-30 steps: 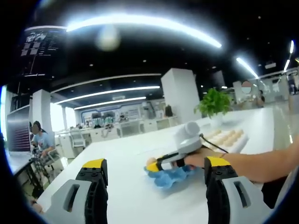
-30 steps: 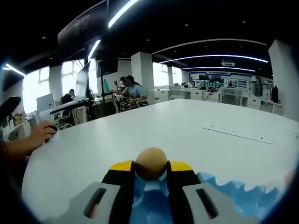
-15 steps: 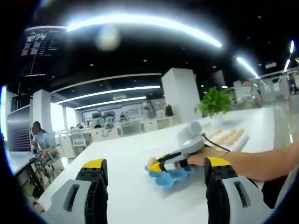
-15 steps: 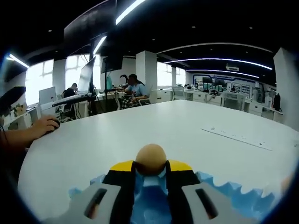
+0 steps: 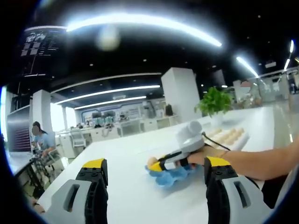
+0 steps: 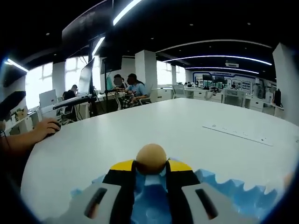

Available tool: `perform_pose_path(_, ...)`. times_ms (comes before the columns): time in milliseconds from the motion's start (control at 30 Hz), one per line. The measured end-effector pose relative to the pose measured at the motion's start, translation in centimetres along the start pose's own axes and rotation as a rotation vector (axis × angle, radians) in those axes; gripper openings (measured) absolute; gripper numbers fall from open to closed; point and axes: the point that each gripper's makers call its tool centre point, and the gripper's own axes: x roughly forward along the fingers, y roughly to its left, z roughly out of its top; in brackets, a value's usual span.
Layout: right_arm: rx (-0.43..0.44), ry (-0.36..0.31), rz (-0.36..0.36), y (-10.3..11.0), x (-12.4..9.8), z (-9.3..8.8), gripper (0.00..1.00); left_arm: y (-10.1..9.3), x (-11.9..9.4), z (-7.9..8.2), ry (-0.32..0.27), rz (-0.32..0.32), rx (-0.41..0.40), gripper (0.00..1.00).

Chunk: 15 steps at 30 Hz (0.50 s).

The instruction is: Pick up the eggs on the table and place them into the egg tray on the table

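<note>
While the right gripper (image 6: 150,173) pinches a brown egg (image 6: 150,159) directly above the blue egg tray (image 6: 224,198), the left gripper (image 5: 154,179) waits spread, farther off.

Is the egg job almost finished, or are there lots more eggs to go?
I can't see any egg settled in the blue moulded egg tray yet. Right now the right tool grips one brown egg just above the tray. The left tool is open and idle. More pale eggs wait on the white table behind, so plenty remains.
</note>
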Motion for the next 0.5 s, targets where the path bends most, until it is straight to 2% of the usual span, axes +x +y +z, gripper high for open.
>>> perform_pose_path(367, -0.010, 0.001, 0.010, -0.19, -0.03, -0.13, 0.26, 0.09, -0.03, -0.11, 0.005, 0.001, 0.004, 0.87)
perform_pose_path(400, -0.023, 0.003, 0.008, -0.21, -0.12, -0.18, 0.25, 0.08, -0.02, -0.17, 0.007, 0.000, 0.005, 0.87)
perform_pose_path(433, -0.082, 0.016, -0.003, -0.28, -0.28, -0.43, 0.25, 0.08, -0.02, -0.19, 0.008, 0.000, 0.006, 0.87)
perform_pose_path(500, -0.076, 0.013, -0.006, 0.01, -0.09, -0.43, 0.25, 0.06, -0.02, -0.23, 0.010, 0.000, 0.008, 0.87)
